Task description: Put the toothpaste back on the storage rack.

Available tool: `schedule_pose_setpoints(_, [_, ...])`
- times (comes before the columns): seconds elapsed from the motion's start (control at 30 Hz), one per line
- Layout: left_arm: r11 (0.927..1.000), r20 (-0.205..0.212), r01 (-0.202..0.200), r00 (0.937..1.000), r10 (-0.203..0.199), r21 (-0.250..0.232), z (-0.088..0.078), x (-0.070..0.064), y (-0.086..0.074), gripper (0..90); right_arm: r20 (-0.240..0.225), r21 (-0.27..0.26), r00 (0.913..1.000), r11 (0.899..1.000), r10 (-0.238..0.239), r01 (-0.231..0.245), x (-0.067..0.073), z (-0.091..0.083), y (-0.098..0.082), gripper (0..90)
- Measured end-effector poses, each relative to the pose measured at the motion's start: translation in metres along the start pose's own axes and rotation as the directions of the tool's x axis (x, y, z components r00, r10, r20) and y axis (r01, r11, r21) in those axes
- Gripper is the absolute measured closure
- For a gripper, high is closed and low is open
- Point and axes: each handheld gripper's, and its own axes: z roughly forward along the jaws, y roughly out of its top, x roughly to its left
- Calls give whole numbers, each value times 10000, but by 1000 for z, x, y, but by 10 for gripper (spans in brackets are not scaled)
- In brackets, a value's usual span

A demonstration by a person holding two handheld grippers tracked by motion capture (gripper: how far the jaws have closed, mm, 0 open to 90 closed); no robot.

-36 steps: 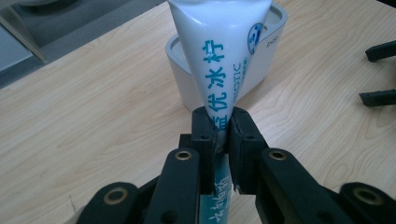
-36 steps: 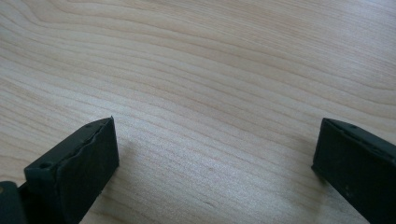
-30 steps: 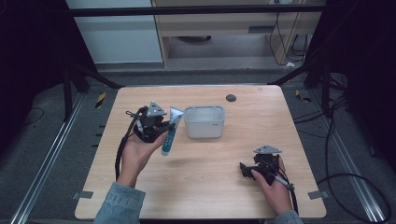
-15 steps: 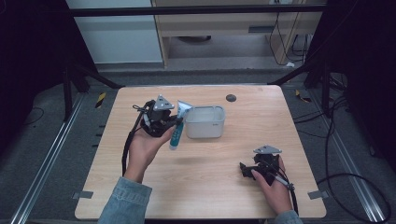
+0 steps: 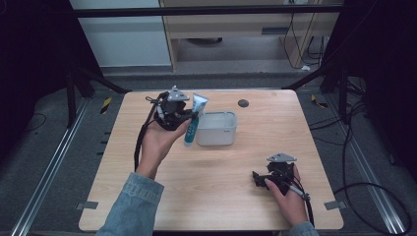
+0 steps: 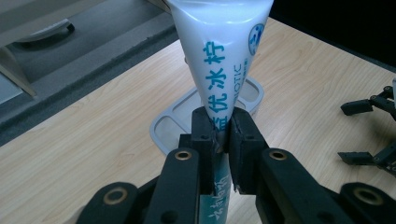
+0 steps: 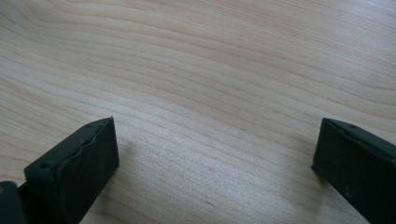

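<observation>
Both grippers all black. Left gripper (image 5: 173,114): grey three-cornered plate on top, black cable looping down past wrist. Right gripper (image 5: 273,175): same grey plate, thin black cable trailing back over hand. Up close, left one's jaws are chunky black bars with round brass-ringed pivot holes, tiny screws near pads. Sleeves: faded blue denim, left cuff (image 5: 139,185) pretty loose.

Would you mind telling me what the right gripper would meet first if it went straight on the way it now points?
Probably only bare table. The right gripper, jaws open, points left across the wood at the person's left forearm. That forearm may be next in line, though depth is unclear.
</observation>
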Motion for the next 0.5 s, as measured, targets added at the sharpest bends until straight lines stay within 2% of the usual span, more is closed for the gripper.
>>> schedule_pose_setpoints(0.13, [10000,44,-27,10000,27,-5,7,1,11,814,6,2,10000,10000,-19,19,0,0,0,4])
schedule_pose_setpoints(0.27, [9997,108,101,9999,-99,-214,6,2,17,815,2,11,10000,10000,-39,39,0,0,0,4])
schedule_pose_setpoints(0.5, [9987,-79,-77,9999,73,-511,6,2,32,814,0,19,10000,10000,-44,44,0,0,0,4])
